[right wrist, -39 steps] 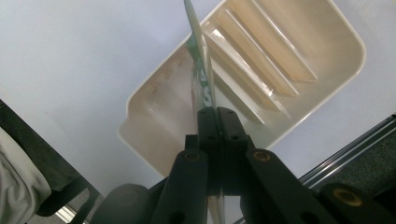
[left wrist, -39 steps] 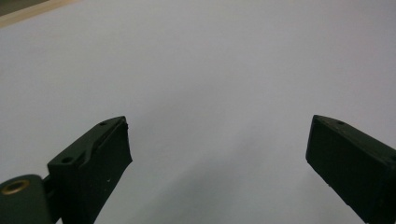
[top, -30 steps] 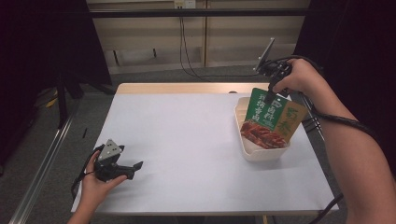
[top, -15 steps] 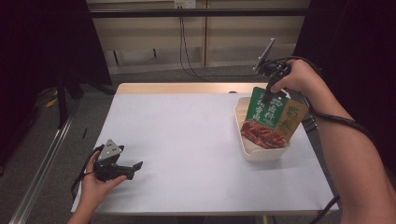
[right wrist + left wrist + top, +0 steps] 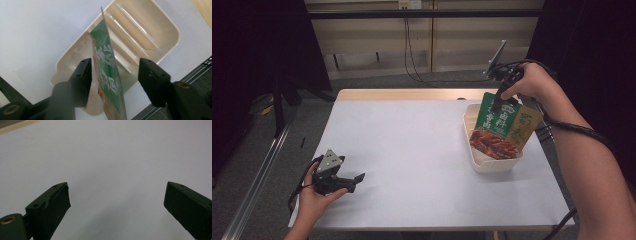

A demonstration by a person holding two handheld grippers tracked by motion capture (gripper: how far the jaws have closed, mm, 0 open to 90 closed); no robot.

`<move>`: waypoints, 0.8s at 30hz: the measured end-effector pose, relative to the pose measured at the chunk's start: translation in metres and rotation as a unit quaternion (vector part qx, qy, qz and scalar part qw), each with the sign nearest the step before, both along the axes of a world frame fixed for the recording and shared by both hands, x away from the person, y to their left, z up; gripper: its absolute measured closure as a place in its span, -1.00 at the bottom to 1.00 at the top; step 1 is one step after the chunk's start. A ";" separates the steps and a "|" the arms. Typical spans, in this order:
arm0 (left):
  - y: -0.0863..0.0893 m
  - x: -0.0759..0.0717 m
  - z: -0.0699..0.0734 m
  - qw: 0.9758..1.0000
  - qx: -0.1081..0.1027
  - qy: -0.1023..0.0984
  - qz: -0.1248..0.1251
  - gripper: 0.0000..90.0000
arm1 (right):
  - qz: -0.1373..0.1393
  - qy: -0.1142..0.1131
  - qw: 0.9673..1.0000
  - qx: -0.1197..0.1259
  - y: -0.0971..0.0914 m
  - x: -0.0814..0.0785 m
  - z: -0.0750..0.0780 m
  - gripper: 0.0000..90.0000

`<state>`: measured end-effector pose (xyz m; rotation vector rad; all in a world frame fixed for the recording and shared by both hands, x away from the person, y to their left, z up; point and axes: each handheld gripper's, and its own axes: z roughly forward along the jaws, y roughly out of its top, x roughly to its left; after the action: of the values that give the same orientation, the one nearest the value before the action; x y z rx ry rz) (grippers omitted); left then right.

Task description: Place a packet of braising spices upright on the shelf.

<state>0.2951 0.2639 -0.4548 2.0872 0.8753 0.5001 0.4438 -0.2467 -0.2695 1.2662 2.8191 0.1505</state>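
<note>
The white surface (image 5: 422, 165) carries little: a cream plastic tray (image 5: 492, 162) near its right edge, and in that tray a green snack packet (image 5: 499, 127) standing on end, its top leaning toward the far side.

The tray (image 5: 160, 37) looks rigid and light, with ribbed dividers inside that could prop a flat pack upright.

The packet (image 5: 107, 75) is the thing being handled. It reads as a thin, flat foil pouch, probably light, with a glossy and likely slippery skin and soft contents that give under pressure. Its flat faces would bow if squeezed in the middle; the stiffer sealed strip along the top edge seems the surest place to take hold, pinched across its thickness.

The right gripper (image 5: 113, 72) hangs over that top edge and its jaws have just been opening. The packet stands between them; the right pad is clear of it, the left pad close beside one face, with no pinch evident. Unheld, the pouch may tip unless a divider catches it.

The left gripper (image 5: 117, 202) rests low at the near left of the surface, jaws wide apart with nothing between them.
</note>
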 end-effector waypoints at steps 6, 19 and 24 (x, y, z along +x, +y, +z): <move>0.000 0.000 0.001 1.000 0.004 -0.001 -0.002 -0.86 | 0.001 0.001 1.000 -0.007 0.000 -0.002 0.004 -0.30; 0.001 -0.001 0.002 1.000 0.000 -0.002 -0.008 -0.86 | -0.023 0.004 1.000 -0.015 0.008 -0.007 0.021 -0.71; 0.001 -0.001 0.002 1.000 0.000 -0.001 -0.009 -0.86 | -0.023 0.003 1.000 -0.012 0.011 -0.009 0.029 -0.74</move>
<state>0.2940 0.2646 -0.4531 2.0923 0.8542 0.4915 0.4348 -0.2357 -0.2409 1.3258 2.7850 0.1106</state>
